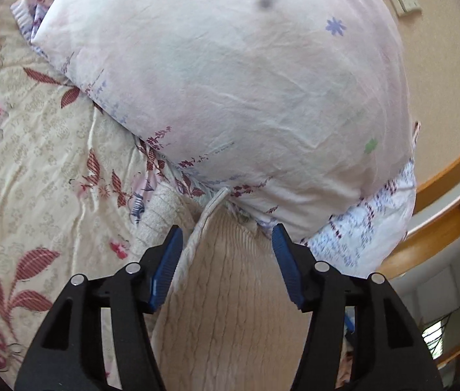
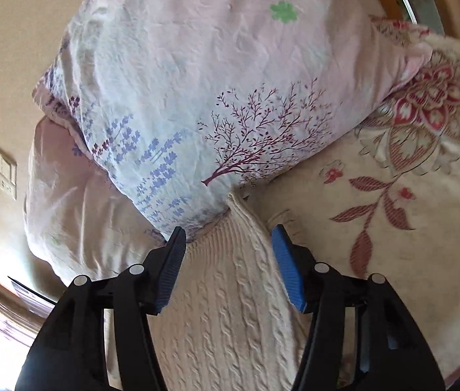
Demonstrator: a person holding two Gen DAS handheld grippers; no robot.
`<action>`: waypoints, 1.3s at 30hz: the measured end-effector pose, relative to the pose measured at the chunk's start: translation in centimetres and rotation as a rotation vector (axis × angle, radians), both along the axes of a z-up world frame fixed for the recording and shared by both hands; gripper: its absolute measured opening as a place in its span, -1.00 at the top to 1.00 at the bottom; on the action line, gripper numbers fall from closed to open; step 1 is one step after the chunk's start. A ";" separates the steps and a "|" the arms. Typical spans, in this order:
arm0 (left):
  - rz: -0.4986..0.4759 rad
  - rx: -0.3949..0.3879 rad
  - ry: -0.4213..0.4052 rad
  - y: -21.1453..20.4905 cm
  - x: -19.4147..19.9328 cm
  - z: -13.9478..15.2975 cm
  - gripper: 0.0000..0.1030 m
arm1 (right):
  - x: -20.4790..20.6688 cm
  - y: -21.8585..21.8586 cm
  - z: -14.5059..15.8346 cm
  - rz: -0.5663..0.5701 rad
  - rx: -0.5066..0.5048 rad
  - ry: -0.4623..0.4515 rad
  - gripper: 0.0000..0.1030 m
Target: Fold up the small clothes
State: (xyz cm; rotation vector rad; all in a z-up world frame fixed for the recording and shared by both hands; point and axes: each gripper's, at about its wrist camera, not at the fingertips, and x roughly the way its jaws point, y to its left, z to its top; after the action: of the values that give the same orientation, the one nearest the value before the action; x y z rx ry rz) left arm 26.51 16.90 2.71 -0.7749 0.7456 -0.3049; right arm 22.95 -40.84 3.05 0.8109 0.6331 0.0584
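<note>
A cream cable-knit sweater [image 1: 230,293] lies on the bed, its top edge against the pillows. My left gripper [image 1: 228,244] is open, its blue pads either side of the sweater's fabric, just above it. A ribbed cuff or sleeve [image 1: 158,215] lies left of the left pad. In the right wrist view the same sweater [image 2: 230,309] spreads under my right gripper [image 2: 229,244], which is open with its jaws apart over the knit near its pointed corner [image 2: 234,202].
Two pillows with lavender and tree prints [image 1: 230,81] [image 2: 213,97] are stacked right ahead. A floral bedspread [image 1: 34,163] [image 2: 409,211] covers the bed. A wooden bed frame [image 1: 451,179] and beige wall with a switch plate [image 2: 8,172] lie beyond.
</note>
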 end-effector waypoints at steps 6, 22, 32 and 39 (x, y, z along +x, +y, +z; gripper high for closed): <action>-0.127 0.323 -0.062 -2.3 -4.1 1.1 -0.06 | -3.4 1.3 -1.0 0.072 -0.233 0.101 -0.09; -0.181 0.508 0.006 -4.2 -5.6 -1.5 0.44 | -4.6 4.7 -2.1 0.167 -0.400 0.122 0.55; -0.205 0.453 0.001 -4.0 -5.5 -1.5 0.85 | -5.5 5.2 -0.7 0.143 -0.427 0.051 0.82; -0.208 0.368 -0.030 -2.2 -6.1 -0.5 0.86 | -7.7 5.6 0.9 0.130 -0.403 0.001 0.84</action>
State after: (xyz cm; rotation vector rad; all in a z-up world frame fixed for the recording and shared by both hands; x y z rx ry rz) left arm 20.40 14.74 2.22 -0.3451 0.8265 -0.3530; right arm 15.23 -35.25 3.99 0.3802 0.6711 0.0466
